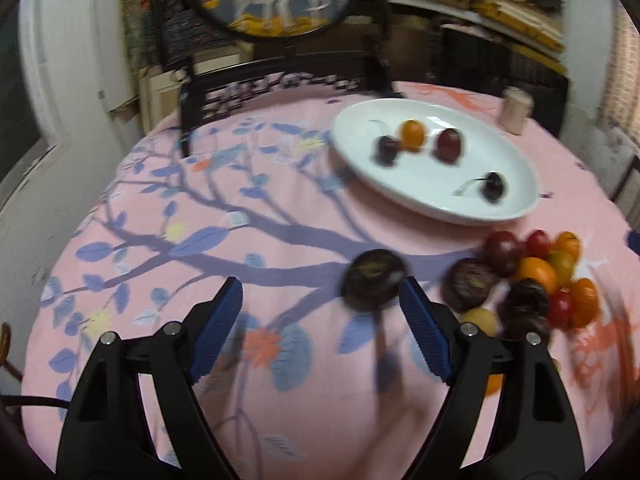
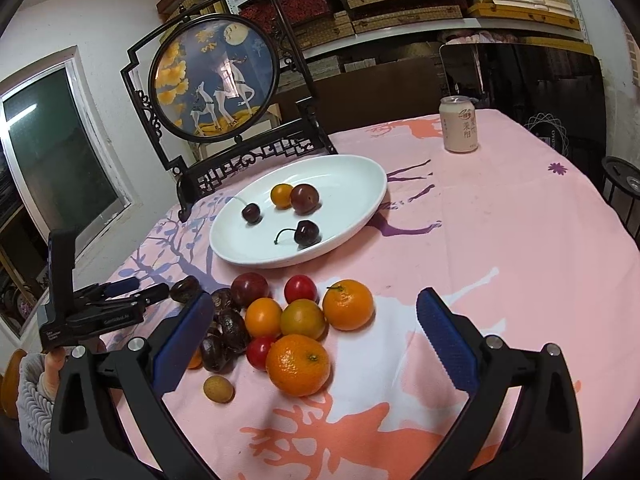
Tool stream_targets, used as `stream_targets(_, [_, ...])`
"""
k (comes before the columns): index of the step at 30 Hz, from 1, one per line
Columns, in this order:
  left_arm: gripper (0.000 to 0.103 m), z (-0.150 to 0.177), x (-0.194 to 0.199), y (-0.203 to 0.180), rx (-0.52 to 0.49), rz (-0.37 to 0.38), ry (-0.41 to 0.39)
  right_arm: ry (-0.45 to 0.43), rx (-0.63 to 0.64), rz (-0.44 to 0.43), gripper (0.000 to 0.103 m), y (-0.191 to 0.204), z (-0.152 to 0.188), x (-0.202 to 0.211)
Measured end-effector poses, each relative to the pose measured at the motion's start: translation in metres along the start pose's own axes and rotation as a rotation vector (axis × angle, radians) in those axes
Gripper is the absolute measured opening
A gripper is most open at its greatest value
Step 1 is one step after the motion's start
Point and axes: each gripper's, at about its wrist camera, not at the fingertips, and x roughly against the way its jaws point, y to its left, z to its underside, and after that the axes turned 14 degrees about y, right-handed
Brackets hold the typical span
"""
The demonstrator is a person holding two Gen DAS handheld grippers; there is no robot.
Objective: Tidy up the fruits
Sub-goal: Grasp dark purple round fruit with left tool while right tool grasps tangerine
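Right wrist: pink tablecloth (image 2: 500, 240), shelves (image 2: 400, 8) behind; both hand-held grippers wide open, empty.

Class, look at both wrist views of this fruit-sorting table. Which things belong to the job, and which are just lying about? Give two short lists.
Belongs to the job:
white plate holding two cherries, a plum and a small orange fruit
pile of loose fruit on the cloth
dark wrinkled fruit near the open left tool
open right tool

Just lying about:
drink can
framed deer screen
pink tablecloth
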Motion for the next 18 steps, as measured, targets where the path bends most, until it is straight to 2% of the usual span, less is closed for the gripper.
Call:
stream_targets(3, [0.082, 0.003, -0.003, -0.022, -0.093, -0.063, -0.012, 0.01, 0.001, -0.002, 0.102, 0.0, 0.001, -0.001])
stream_targets(10, [0.08, -0.008, -0.026, -0.019, -0.086, -0.037, 0.051, 0.024, 0.009, 0.002, 0.102, 0.003, 0.003, -0.004])
stream_targets(13, [0.076, -0.012, -0.032, -0.018, -0.081, -0.01, 0.062, 0.036, 0.01, 0.003, 0.102, 0.003, 0.005, -0.006])
stream_targets(16, [0.062, -0.019, -0.039, -0.017, -0.081, 0.008, 0.08, 0.047, 0.014, 0.007, 0.102, 0.004, 0.008, -0.008])
stream_targets(18, [0.044, -0.021, -0.045, -0.016, -0.082, 0.038, 0.104, 0.058, 0.017, 0.01, 0.102, 0.005, 0.01, -0.01])
